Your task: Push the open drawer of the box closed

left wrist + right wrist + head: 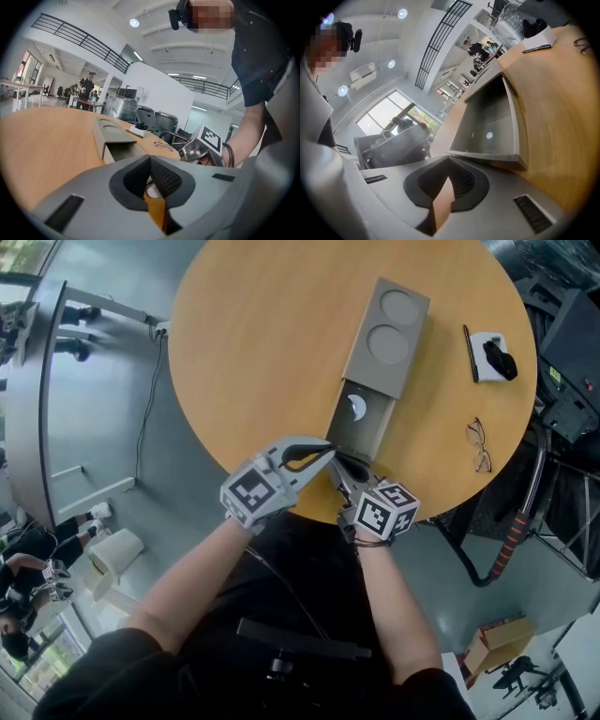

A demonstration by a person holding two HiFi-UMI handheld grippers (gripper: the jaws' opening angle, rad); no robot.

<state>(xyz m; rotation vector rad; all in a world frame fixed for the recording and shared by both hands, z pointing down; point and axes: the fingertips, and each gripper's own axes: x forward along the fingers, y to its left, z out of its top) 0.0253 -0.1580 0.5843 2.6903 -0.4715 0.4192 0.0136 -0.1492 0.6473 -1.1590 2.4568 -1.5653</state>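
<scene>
1. The grey box (386,334) lies on the round wooden surface (253,352). Its drawer (361,423) stands pulled out towards the person, with the front wall close to the surface's near edge. A small white round thing (356,409) sits inside.
2. Both tools are at that front wall. The left tongs (323,454) and the right tongs (345,472) are each clenched tip to tip with nothing between them. That suits a push, since blunt closed tips need no grasp.
3. From above I can't quite tell whether either tip touches the drawer front or is only just beside it, so make contact gently first.
4. Press on the middle of the front wall, low down and along the line of the box, so the drawer runs straight and doesn't jam askew.
5. The box looks light and may slide across the surface rather than take the drawer in. One pair could steady the box's side while the other pushes.
6. Keep clear of the spectacles (478,444) and pen (467,340) off to the right.
</scene>
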